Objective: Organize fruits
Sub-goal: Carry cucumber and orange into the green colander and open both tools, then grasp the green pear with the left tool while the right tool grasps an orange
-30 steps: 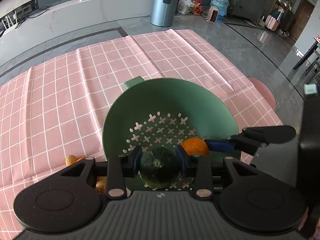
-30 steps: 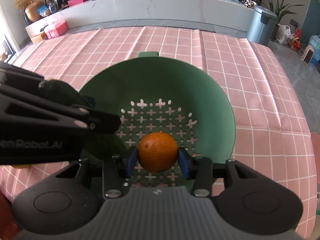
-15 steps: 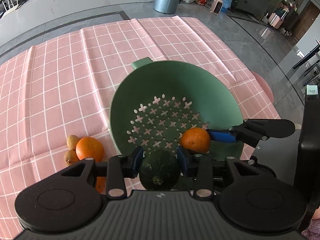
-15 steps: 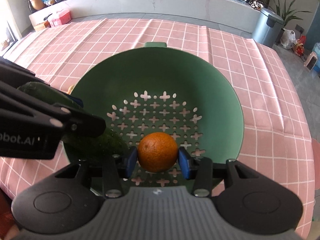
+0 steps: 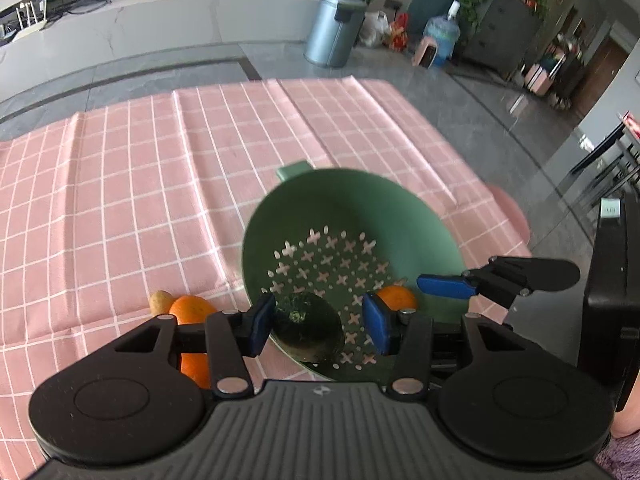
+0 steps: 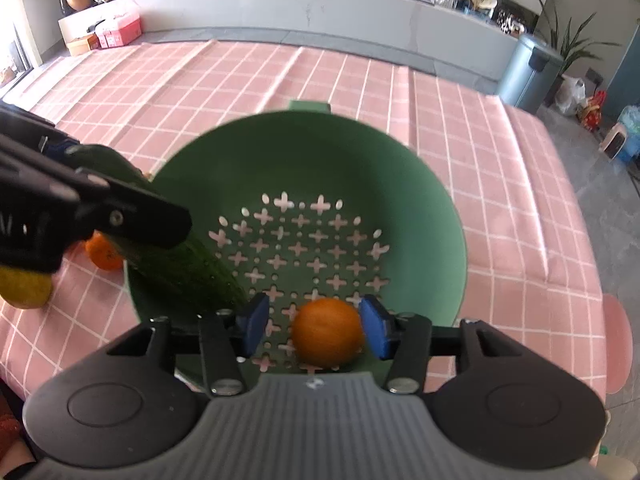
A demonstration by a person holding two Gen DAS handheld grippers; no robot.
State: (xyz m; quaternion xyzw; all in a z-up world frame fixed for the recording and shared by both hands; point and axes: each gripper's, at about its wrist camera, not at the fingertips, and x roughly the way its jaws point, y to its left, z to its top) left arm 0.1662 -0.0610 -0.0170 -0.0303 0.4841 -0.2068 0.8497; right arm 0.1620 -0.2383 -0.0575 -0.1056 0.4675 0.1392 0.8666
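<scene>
A green colander (image 6: 420, 184) with cross-shaped holes sits on the pink checked tablecloth (image 5: 160, 168) covering the surface, and both fruits going into it are already down inside. An orange (image 6: 327, 332) rests on the perforated bottom near the closest wall, between the blue pads of the right hand-held gripper (image 6: 316, 330); its jaws are opening, with a clear gap on the left side and the right pad at most grazing the peel. A long dark green cucumber (image 6: 176, 264) leans over the colander's left rim, its lower end on the bottom. In the left wrist view that cucumber (image 5: 308, 328) shows end-on between the pads of the left hand-held gripper (image 5: 318, 324), whose jaws are also opening; the left pad is just beside it and the right pad stands well clear. Outside the colander, by its left wall, two more oranges (image 5: 192, 310) and a small brown fruit (image 5: 160, 300) lie on the cloth, and a yellow fruit (image 6: 24, 290) sits near the left edge of the right wrist view. No writing is legible; a pale tag (image 5: 610, 210) on the right hand-held gripper's body is too blurred to read. A grey bin (image 5: 334, 30) stands on the floor beyond.
</scene>
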